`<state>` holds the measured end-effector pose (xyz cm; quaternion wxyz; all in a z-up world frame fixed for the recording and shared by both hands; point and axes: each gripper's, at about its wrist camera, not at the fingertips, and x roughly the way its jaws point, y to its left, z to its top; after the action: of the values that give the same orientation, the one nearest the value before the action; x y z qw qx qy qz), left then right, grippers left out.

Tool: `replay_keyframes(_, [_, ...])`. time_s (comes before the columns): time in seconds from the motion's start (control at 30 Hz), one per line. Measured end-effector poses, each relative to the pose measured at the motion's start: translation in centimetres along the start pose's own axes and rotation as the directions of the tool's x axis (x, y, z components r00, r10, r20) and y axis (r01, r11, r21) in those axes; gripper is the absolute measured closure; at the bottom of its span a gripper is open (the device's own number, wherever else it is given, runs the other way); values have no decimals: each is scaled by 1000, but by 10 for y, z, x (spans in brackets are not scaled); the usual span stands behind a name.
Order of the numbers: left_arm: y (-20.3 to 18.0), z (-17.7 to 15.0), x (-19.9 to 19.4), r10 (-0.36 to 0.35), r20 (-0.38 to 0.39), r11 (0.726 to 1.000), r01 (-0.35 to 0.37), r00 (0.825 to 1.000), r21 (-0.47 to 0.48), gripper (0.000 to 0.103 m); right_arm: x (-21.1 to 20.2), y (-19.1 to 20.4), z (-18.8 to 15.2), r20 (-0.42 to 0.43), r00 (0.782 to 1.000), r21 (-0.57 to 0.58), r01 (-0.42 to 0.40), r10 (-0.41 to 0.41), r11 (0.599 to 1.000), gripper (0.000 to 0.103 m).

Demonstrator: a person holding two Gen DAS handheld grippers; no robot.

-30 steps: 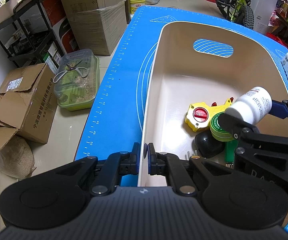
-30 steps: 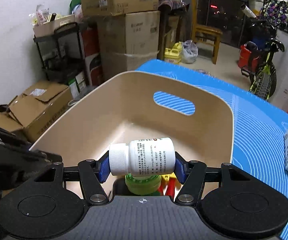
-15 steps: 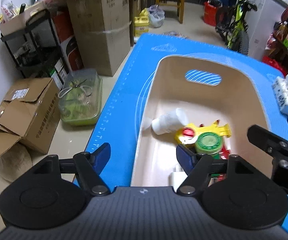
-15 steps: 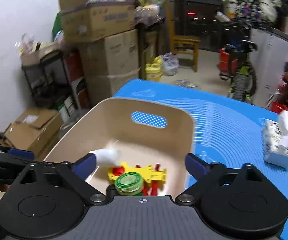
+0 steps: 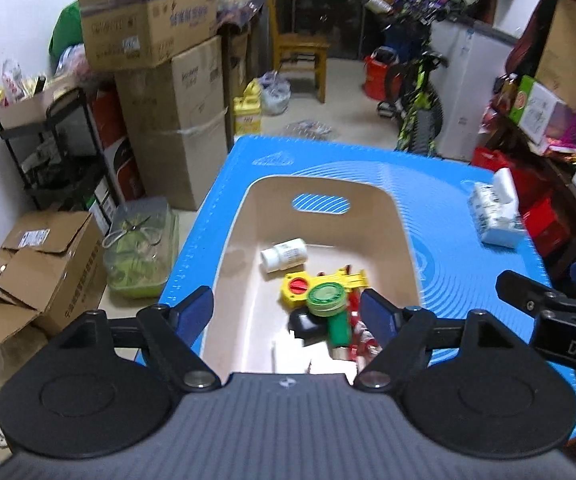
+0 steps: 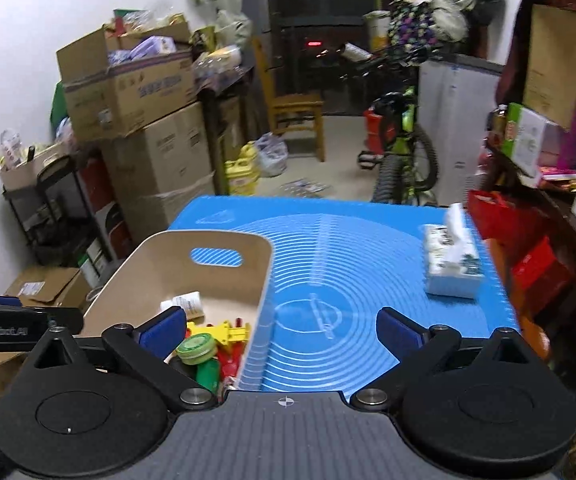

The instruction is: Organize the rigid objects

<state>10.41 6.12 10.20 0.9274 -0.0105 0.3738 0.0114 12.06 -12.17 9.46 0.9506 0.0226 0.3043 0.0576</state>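
Observation:
A beige bin (image 5: 399,224) stands on the blue mat (image 5: 439,208). Inside lie a white pill bottle (image 5: 284,255) on its side, a yellow tape measure (image 5: 303,286), a green round-lidded item (image 5: 327,298), a black object (image 5: 305,324) and red pieces. My left gripper (image 5: 288,312) is open and empty, held above the bin's near end. My right gripper (image 6: 282,330) is open and empty, above the bin's right wall (image 6: 262,304); the bottle (image 6: 184,304) and green item (image 6: 196,346) show in its view. The right gripper also shows at the left wrist view's right edge (image 5: 543,300).
A tissue pack (image 6: 451,266) lies on the mat's right side (image 5: 495,216). Cardboard boxes (image 5: 172,92), a black rack (image 5: 52,148), a clear lidded container (image 5: 140,248) and an open carton (image 5: 36,264) stand on the floor left. A bicycle (image 6: 403,148) and chair (image 6: 291,108) stand behind.
My right gripper opened and let the white bottle drop into the bin. My left gripper opened from shut. Both grippers rose and pulled back from the bin.

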Motion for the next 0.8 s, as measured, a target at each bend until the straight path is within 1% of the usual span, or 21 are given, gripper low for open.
replay_keyframes(0.23, [-23, -19, -37, -30, 45, 999, 29, 999, 30, 21, -55, -19, -15, 23, 999, 23, 30, -31, 999, 2])
replay_keyframes(0.43, [-36, -43, -59, -50, 61, 997, 46, 997, 63, 21, -93, -29, -33, 35, 998, 28, 53, -54, 998, 2])
replay_keyframes(0.6, [-43, -65, -66, -66, 50, 995, 61, 997, 82, 21, -118, -30, -52, 40, 996, 16, 74, -75, 997, 2])
replay_keyframes(0.8, [-49, -90, -64, -83, 55, 993, 78, 995, 90, 21, -134, -32, -80, 49, 996, 22, 76, -77, 997, 2])
